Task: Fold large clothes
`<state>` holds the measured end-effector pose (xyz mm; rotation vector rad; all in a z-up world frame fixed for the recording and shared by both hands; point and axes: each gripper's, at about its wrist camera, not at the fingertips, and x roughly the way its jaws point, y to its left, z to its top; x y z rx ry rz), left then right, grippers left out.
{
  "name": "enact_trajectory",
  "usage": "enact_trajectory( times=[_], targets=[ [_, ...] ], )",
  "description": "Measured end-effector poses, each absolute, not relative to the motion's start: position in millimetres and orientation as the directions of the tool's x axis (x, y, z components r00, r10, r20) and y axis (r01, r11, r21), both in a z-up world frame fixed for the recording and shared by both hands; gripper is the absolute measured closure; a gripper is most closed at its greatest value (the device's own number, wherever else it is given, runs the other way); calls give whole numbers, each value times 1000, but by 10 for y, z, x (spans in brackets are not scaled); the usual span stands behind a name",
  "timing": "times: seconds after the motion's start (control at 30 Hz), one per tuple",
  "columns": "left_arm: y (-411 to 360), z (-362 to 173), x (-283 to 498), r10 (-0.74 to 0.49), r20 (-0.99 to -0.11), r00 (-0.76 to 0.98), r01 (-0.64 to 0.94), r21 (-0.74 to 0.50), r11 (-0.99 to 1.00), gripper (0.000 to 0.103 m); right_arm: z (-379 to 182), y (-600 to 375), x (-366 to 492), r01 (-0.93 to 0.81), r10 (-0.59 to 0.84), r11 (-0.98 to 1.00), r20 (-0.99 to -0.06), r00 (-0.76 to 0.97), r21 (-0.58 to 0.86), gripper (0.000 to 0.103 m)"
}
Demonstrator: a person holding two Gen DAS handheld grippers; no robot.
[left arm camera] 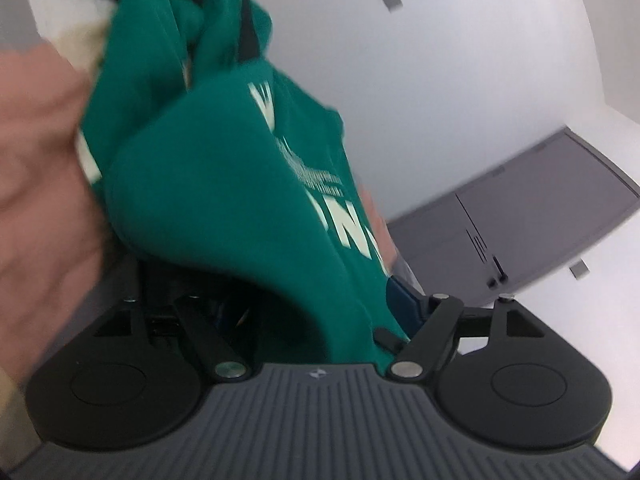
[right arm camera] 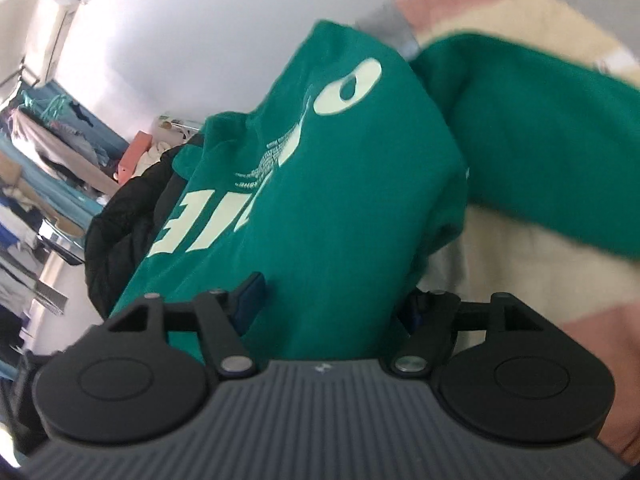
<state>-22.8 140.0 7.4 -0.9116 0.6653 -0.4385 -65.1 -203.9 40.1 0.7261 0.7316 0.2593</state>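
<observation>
I see the soft green sweatshirt [left arm camera: 224,184], printed with pale letters, bunched between my left gripper [left arm camera: 320,320] and right gripper [right arm camera: 328,304]. Both jaws stand spread, cloth lying loose between them. A black jacket [right arm camera: 120,240] sits behind.

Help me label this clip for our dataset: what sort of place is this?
Probably a lived-in room at home, perhaps a bedroom or laundry corner. The right wrist view shows clothes heaped along the far wall, a black jacket behind the green sweatshirt, and a soft pink-and-cream blanket underneath.
</observation>
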Motion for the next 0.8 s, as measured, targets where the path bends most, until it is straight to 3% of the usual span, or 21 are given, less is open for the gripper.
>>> enact_trajectory(
  times=[0.13,0.2,0.27,0.33,0.43,0.6,0.8],
  targets=[
    [1256,37,-58,-634,-347,691,102,-822,561,26,364,-1887,-574,-43,485,741,-490,724,671,34],
    [1186,80,-6,-637,-347,689,125,-808,576,28,336,-1813,-483,-56,459,784,-516,723,619,43],
    [1141,168,-4,-637,-344,690,134,-804,579,42,279,-1796,-409,-50,479,765,-515,711,642,57],
    [1175,293,-48,-608,-350,712,130,-786,605,67,267,-1829,-397,-59,508,733,-486,711,678,70],
    [1311,458,-233,-561,-310,767,123,-787,604,82,410,-1830,-463,-125,525,719,-416,743,684,83],
    [1566,733,-680,-497,-155,854,162,-828,537,87,737,-1752,-677,-307,556,718,-250,793,624,90],
    [1557,1388,-1311,-458,0,889,302,-752,586,87,1167,-1868,-1062,-450,589,661,-45,807,600,90]
  ],
)
